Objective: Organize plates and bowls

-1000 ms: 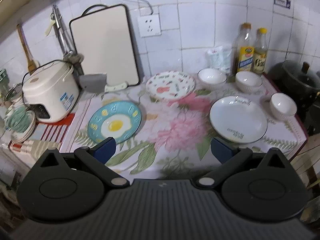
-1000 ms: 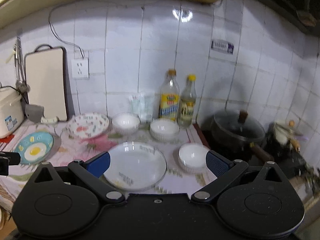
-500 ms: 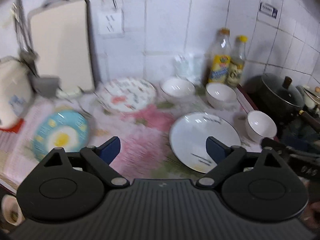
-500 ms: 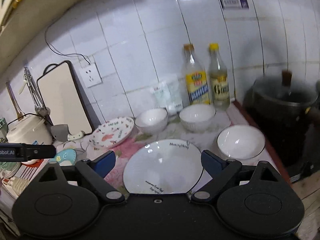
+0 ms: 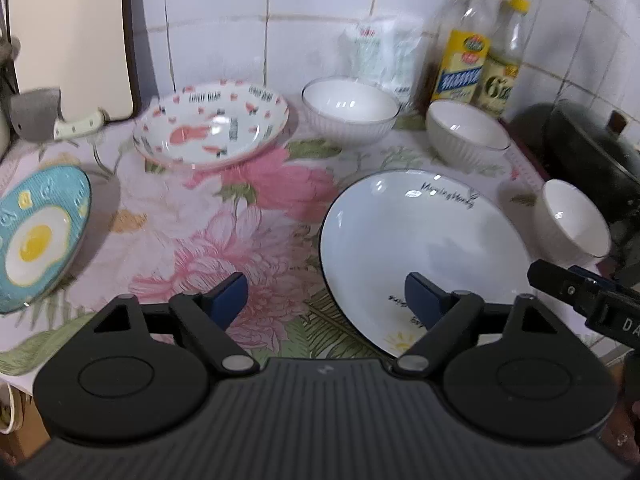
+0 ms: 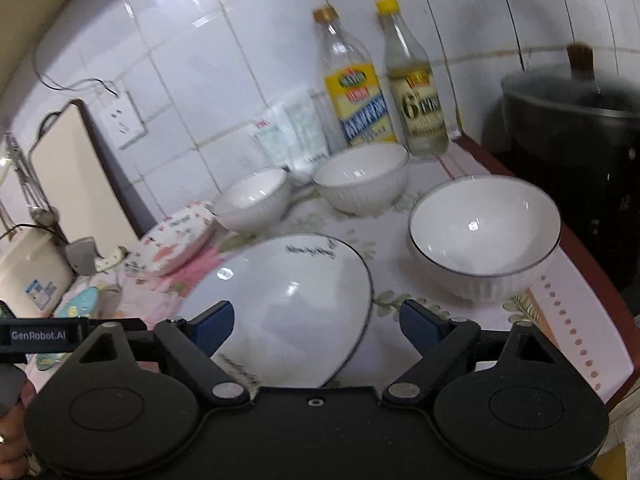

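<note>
two grippers, both empty, hung over the counter in this figure, with the large white plate (image 5: 424, 240) as landmark. i held the left gripper (image 5: 324, 294) with its right finger over the plate's near-left part and its left finger out over the floral cloth (image 5: 240, 216); its jaws were wide but closing, and nothing was pinched between them. the right gripper (image 6: 316, 318) straddled the plate's near-right rim, left finger over the plate, right finger over the cloth beyond it; its jaws were also wide and closing, gripping nothing.

three white bowls lay around the plate: one (image 6: 484, 236) just right of it, close ahead of my right gripper, and two (image 5: 350, 108) (image 5: 468, 134) behind it by the bottles (image 5: 464, 52). the patterned dish (image 5: 212, 128) sat behind-left of the plate, the blue egg plate (image 5: 38, 236) well to its left.

the relation that mattered, in my judgement: the plate lay directly ahead of and below both tools, its rim running between the fingers of each, left hand nearer the left edge, right hand nearer the right edge and the adjacent bowl. no stacking had yet been done.
</note>
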{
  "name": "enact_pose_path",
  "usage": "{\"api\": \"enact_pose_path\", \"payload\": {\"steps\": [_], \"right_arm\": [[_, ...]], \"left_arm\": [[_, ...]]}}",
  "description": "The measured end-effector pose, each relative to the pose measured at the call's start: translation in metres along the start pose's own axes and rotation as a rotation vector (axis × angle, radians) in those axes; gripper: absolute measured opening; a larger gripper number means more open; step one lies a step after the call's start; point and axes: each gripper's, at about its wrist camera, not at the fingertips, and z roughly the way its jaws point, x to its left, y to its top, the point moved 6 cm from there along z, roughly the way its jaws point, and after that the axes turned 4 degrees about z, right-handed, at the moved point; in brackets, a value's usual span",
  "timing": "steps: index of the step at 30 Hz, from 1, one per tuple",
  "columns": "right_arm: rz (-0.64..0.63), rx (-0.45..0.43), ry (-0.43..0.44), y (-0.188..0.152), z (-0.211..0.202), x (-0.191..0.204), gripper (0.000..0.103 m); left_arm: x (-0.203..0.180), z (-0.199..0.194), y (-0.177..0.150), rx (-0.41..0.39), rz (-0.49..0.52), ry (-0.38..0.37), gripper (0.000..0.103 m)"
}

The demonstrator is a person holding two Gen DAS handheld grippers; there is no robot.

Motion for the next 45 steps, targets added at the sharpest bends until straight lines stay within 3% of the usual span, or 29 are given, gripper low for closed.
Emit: {"api": "enact_pose_path", "payload": {"steps": [3,9,12,16,17,20,28,37,45], "right_arm": [[0.018,0.037,-0.006,-0.005,0.015,-0.008,0.087],[0.027,0.073,-0.005,-0.009,0.033,-0.014,0.071],[0.028,0.09,-0.008,-0.009,0.041,-0.016,0.056],[0.038,0.109,-0.012,-0.011,0.048,-0.018,0.031],[0.036,0.107,-0.027,-0.013,0.049,-0.019,0.026],[0.013,0.103,-0.026,-0.014,0.049,-0.019,0.025],[-0.012,0.13,-0.019,-0.012,0.048,-0.018,0.024],[-0.052,0.135,0.001,-0.014,0.033,0.006,0.023],[-0.099,0.137,0.032,-0.013,0.023,0.043,0.024]], "left_arm": [[0.003,0.015,-0.002,0.024,-0.05,-0.009,0.078],[0.003,0.04,-0.005,0.077,-0.056,-0.012,0.07],[-0.001,0.045,-0.006,0.082,-0.044,-0.032,0.062],[-0.007,0.054,-0.011,0.136,-0.046,-0.058,0.035],[-0.006,0.054,-0.013,0.139,-0.066,-0.074,0.035],[-0.008,0.053,-0.014,0.118,-0.063,-0.093,0.023],[-0.01,0.049,-0.013,0.107,-0.028,-0.071,0.023],[0.004,0.015,-0.013,0.088,0.033,-0.053,0.023],[0.033,-0.015,-0.011,0.08,-0.008,-0.03,0.023]]}}
